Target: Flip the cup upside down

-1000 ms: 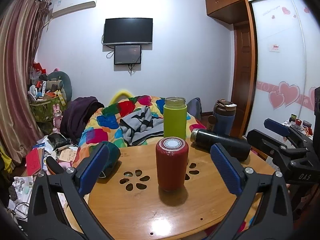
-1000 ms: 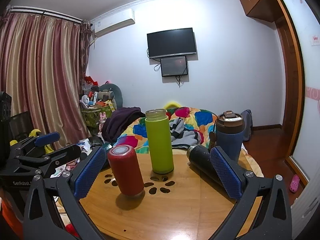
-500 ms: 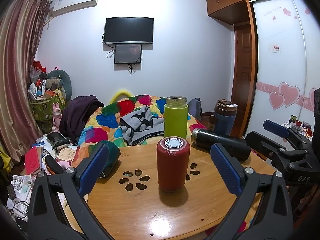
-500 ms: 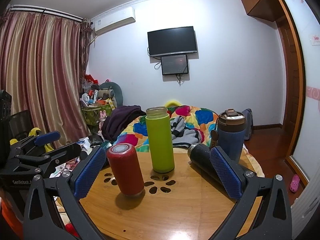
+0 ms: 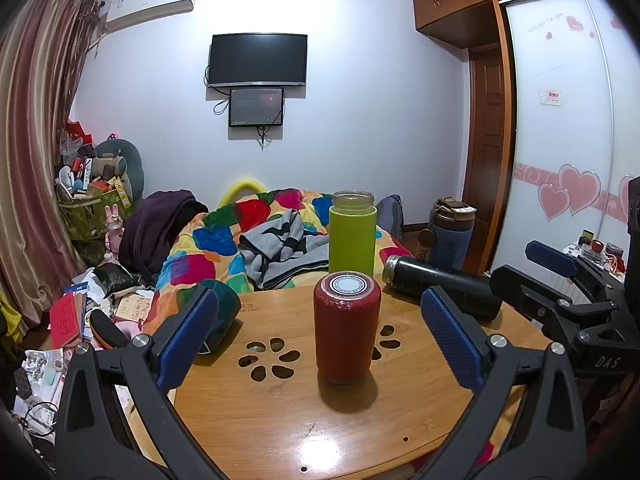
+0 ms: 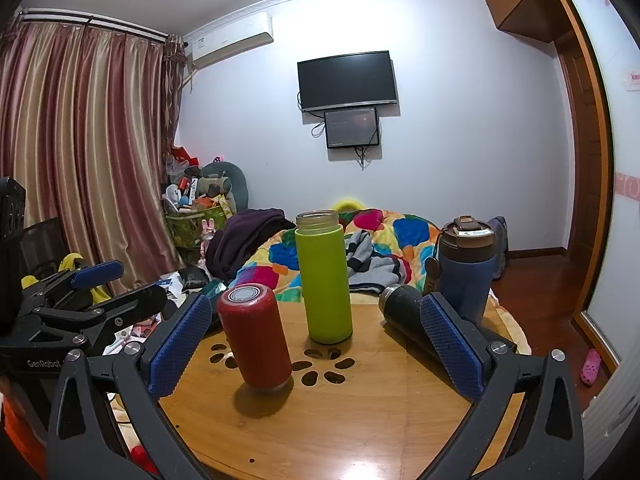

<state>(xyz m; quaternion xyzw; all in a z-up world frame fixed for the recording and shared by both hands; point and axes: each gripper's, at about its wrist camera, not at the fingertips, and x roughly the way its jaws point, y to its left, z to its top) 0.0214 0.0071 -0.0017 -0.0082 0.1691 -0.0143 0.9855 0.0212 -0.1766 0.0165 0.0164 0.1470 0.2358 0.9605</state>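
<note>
Left wrist view barely changes from a moment ago: red cup (image 5: 346,332) stays standing on the surface (image 5: 304,420), left tool (image 5: 320,336) spread wide around it. Right tool (image 6: 316,344) likewise gapes, seemingly unmoved.

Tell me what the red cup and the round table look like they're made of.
Red cup: probably metal or plastic with a matte red coating, its sides reflecting little light. Table: glossy varnished wood or bamboo, with visible grain and bright lamp glare.
</note>
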